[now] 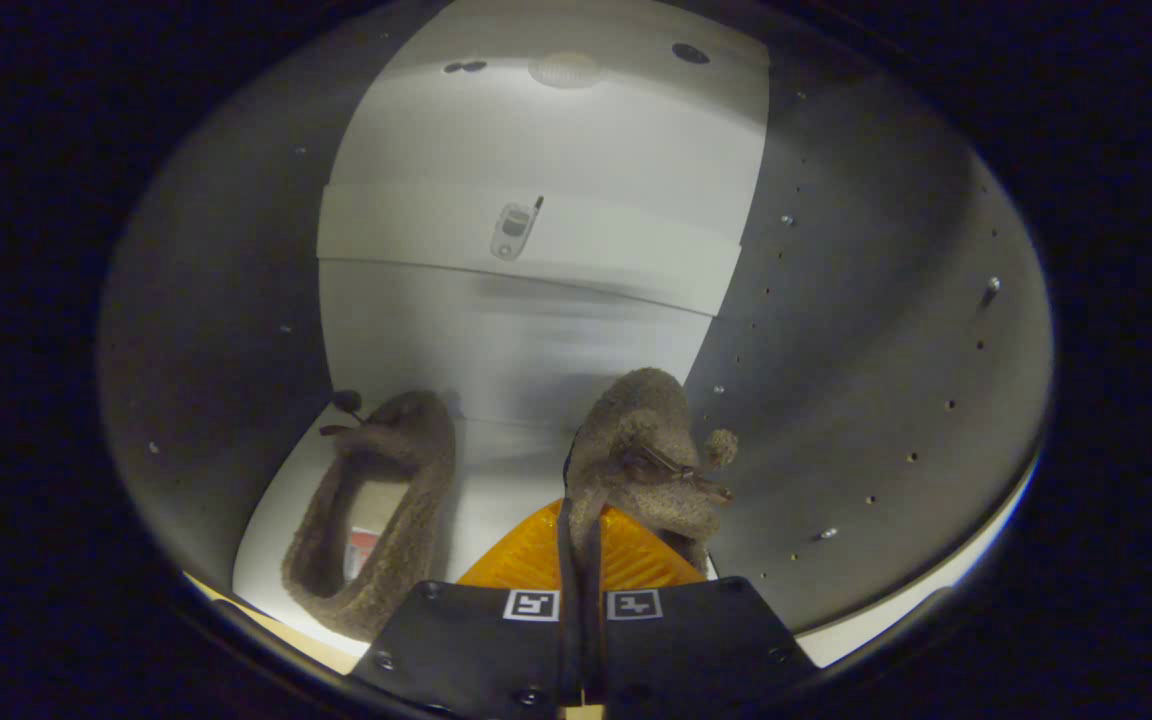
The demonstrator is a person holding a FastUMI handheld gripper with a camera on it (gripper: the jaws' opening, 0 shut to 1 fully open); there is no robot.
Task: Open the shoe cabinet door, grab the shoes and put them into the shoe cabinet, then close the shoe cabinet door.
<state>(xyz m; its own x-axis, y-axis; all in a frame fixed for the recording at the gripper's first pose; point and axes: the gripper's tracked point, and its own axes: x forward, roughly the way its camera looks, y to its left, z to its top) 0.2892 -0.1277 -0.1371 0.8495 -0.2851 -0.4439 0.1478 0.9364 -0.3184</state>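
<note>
Fuzzy brown right slipper (pixel 641 450) pinched by its rim in the nearly closed tool (pixel 581 560), inside the cabinet (pixel 866 330).

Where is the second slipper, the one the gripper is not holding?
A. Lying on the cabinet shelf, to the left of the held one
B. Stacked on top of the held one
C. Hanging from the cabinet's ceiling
A: the loose slipper lies flat on the shelf, left of the held slipper, which the gripper pinches by its heel edge.

One shoe (pixel 376 510) left inside the cabinet (pixel 856 330), the other shoe (pixel 641 450) right, pinched between the fingers (pixel 496 640).
</note>
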